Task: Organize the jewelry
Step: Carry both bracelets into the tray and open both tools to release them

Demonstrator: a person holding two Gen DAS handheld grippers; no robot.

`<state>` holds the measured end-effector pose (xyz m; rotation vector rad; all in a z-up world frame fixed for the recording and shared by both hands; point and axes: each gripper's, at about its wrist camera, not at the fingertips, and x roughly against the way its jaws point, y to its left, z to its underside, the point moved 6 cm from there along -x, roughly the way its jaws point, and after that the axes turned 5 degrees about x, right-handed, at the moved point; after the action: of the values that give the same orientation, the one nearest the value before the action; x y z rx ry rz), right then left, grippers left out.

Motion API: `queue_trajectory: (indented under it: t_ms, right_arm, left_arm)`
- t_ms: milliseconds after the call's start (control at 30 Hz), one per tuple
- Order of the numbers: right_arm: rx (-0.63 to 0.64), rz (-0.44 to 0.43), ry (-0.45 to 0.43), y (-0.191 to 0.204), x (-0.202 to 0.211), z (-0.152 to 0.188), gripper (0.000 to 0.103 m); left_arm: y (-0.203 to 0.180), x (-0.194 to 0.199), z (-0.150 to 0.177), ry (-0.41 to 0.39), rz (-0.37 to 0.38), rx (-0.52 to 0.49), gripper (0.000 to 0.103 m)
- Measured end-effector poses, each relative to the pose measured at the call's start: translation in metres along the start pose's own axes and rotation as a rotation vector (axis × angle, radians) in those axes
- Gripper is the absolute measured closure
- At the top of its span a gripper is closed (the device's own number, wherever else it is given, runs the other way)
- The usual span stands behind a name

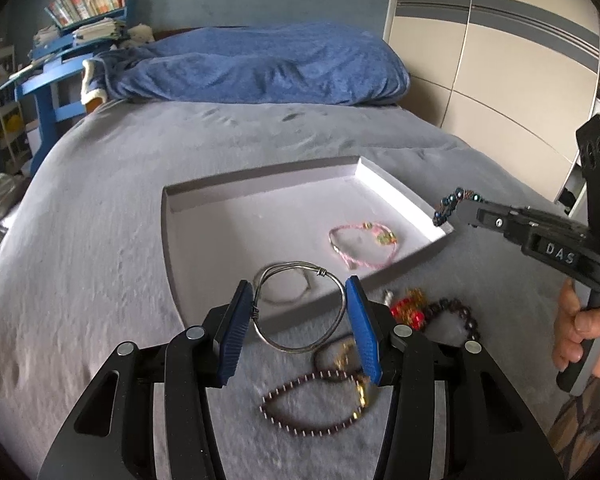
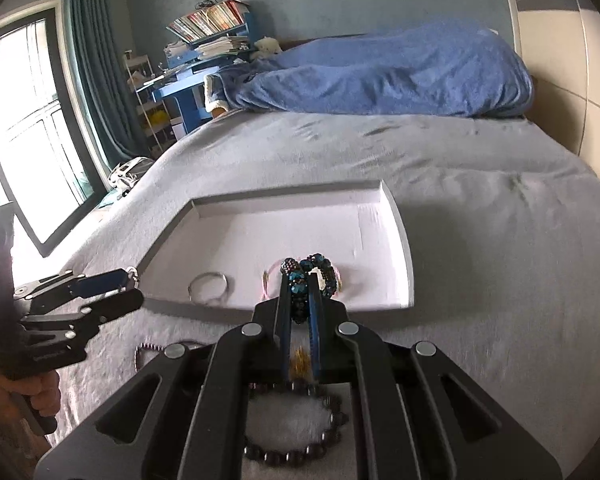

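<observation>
Left wrist view: my left gripper [image 1: 300, 312] stood half open, pads bearing on the silver bangle [image 1: 300, 312] above the tray [image 1: 172, 200] edge; that thin hold could have slipped.

Right wrist view: my right gripper [image 2: 300, 300] was nearly closed on the blue beaded bracelet [image 2: 310, 276] near the tray's [image 2: 404, 240] front wall; it could have dropped short.

Both grippers are chunky black plastic with ribbed blue pads [image 1: 231, 344] and round silver bolts [image 1: 195, 333]; the right gripper [image 1: 456, 211] has "DAS" on its side.
</observation>
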<state>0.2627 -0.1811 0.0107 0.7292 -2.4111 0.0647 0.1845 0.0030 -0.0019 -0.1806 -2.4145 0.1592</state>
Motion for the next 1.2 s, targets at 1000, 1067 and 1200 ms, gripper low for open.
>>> queue_trajectory:
  t_ms: [1000,1067,1200]
  right_arm:
    - [-0.002,0.014,0.183,-0.037,-0.101,0.001,0.096]
    - [0.002,0.014,0.195,-0.037,-0.104,0.004,0.096]
    - [-0.007,0.008,0.208,-0.036,-0.104,0.007,0.096]
  left_arm:
    - [0.029,-0.101,-0.018,0.154,-0.06,0.057,0.054]
    - [0.025,-0.104,-0.016,0.162,-0.054,0.046,0.054]
    - [0.019,-0.106,-0.011,0.171,-0.051,0.023,0.053]
